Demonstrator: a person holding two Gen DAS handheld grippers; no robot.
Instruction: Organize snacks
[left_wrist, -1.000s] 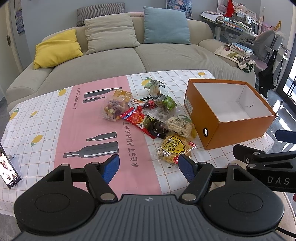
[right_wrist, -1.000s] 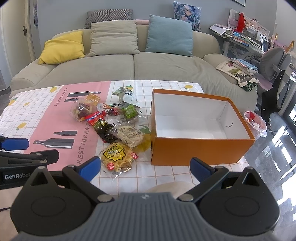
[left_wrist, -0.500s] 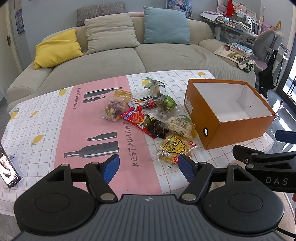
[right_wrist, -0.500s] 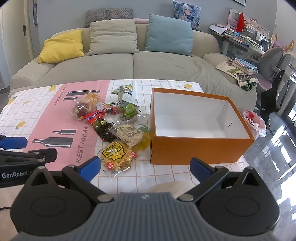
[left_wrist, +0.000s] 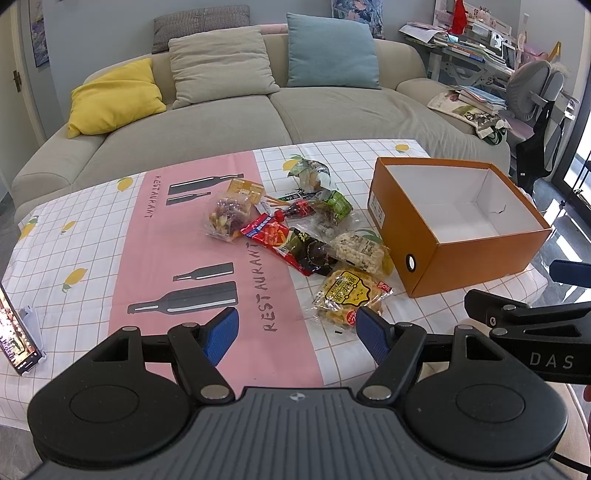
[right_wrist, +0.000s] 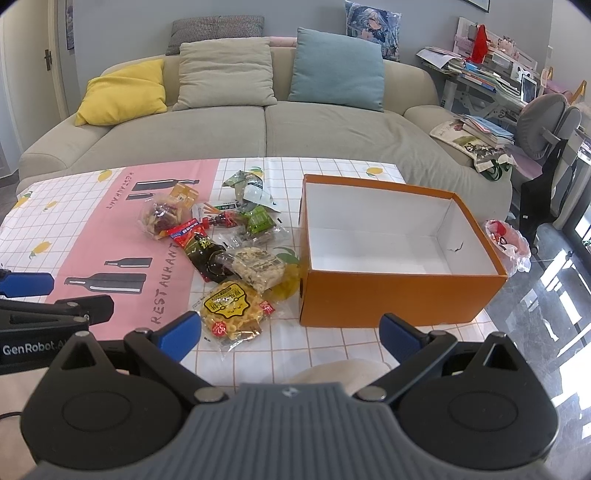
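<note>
I hold both grippers released, left gripper (left_wrist: 297, 332), right gripper (right_wrist: 290, 330), yellow snack packet (right_wrist: 232, 310) just left of orange box (right_wrist: 388, 295), other snack packets (left_wrist: 295, 225) beyond.

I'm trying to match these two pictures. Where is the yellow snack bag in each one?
Left wrist view: yellow snack bag lies low, right of centre.
Right wrist view: yellow snack bag lies low, left of centre.
Shared landmark: the orange box to its right.
</note>
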